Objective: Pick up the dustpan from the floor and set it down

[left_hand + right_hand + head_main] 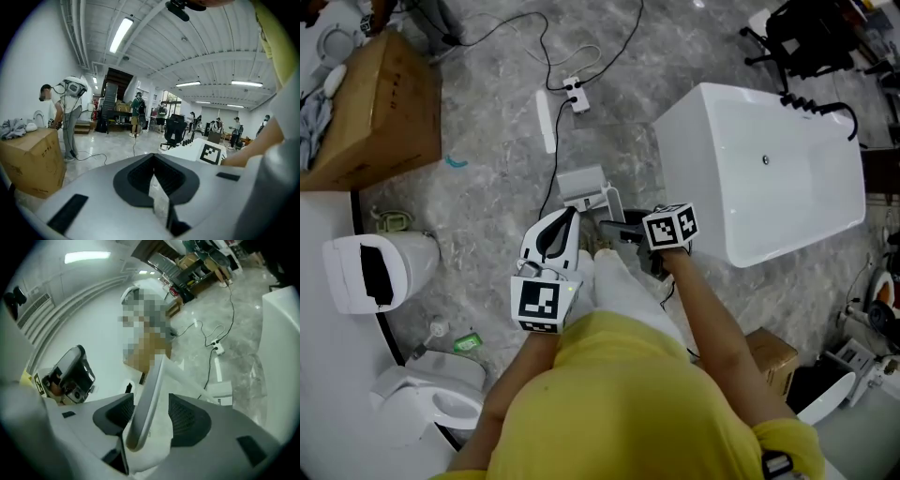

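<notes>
The grey dustpan (581,182) rests on the marble floor in front of the person's feet, its pale handle (610,201) slanting back toward me. In the right gripper view the pan (220,391) lies flat and the handle (149,390) runs down between the jaws of my right gripper (147,404). Those jaws stand open with a gap beside the handle. In the head view my right gripper (611,228) sits at the handle's near end. My left gripper (571,215) hovers just left of the dustpan. In its own view my left gripper (153,159) is shut, with nothing between its pads.
A white bathtub (787,197) stands to the right. Two toilets (412,267) are at the left beside a cardboard box (380,112). A power strip (577,94) and cables lie on the floor beyond the dustpan. People stand far off in the hall.
</notes>
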Available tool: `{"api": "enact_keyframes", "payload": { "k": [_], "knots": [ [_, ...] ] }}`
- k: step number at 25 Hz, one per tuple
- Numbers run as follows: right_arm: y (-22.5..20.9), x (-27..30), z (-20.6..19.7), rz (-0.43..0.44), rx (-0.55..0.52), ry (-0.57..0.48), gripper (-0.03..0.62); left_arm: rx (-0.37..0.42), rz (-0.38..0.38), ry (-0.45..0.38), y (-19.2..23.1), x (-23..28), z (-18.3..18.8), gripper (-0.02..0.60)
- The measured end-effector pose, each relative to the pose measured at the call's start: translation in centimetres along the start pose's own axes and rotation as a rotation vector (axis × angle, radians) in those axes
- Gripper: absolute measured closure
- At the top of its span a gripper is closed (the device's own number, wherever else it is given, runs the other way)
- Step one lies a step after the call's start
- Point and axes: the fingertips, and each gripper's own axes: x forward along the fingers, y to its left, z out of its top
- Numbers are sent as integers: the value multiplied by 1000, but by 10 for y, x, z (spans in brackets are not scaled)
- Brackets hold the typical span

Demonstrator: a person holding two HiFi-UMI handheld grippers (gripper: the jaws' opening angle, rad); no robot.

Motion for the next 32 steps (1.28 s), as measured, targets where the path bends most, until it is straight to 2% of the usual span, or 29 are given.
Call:
{"api": "enact_keyframes", "payload": {
  "k": [2, 4, 5, 7, 13, 18, 23, 32],
  "knots": [
    [3, 4, 1, 50, 10, 18, 367, -2, 0, -2, 3, 3, 2, 578],
    [5, 6, 3, 88, 26, 6, 429, -6, 2, 1, 5, 4, 2, 578],
    [6, 6, 5, 101, 36, -11, 480, -8, 4, 4, 5, 5, 2, 578],
    [9, 4, 11, 110, 43, -45, 488, -14, 8, 9, 5, 7, 1, 578],
    [27, -6, 35, 139, 9, -135, 479, -14, 28, 5, 5, 12, 4, 578],
    [50, -29, 53, 139, -13, -164, 470, -5, 43, -7, 3, 18, 13, 578],
    [79, -57, 67, 133, -67, -196, 461, 11, 27, -14, -6, 27, 22, 578],
    [110, -92, 88, 54, -153, -325, 444, 42, 9, -37, -14, 31, 42, 578]
  ]
}}
